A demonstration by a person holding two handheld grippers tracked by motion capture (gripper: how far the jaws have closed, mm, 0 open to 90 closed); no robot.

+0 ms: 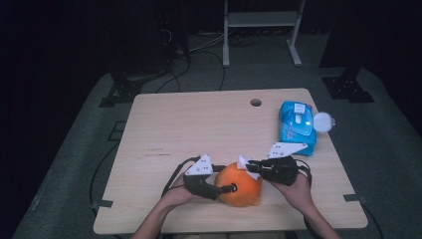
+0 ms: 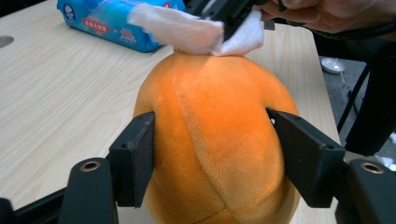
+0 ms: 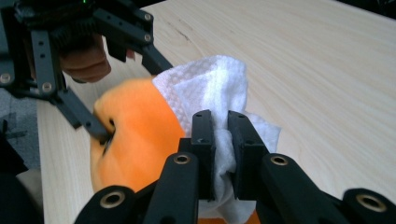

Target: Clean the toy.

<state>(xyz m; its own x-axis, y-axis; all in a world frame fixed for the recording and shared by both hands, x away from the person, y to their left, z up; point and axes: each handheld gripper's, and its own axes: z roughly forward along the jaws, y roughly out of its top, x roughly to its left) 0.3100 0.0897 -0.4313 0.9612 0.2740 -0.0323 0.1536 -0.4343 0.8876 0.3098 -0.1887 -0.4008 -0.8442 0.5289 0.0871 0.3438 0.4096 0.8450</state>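
Left gripper point(image 2: 212, 158) has the orange plush point(image 2: 215, 140) clamped between its 2 jaws, while right gripper point(image 3: 219, 140) pinches a white wipe point(image 3: 210, 88) against the plush's top.

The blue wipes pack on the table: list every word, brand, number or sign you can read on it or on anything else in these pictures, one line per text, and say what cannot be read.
Blue wipes pack: a red label with white characters and a round logo at its left end, all too blurred to read.
Orange plush toy, white wipe, table: no text on them.
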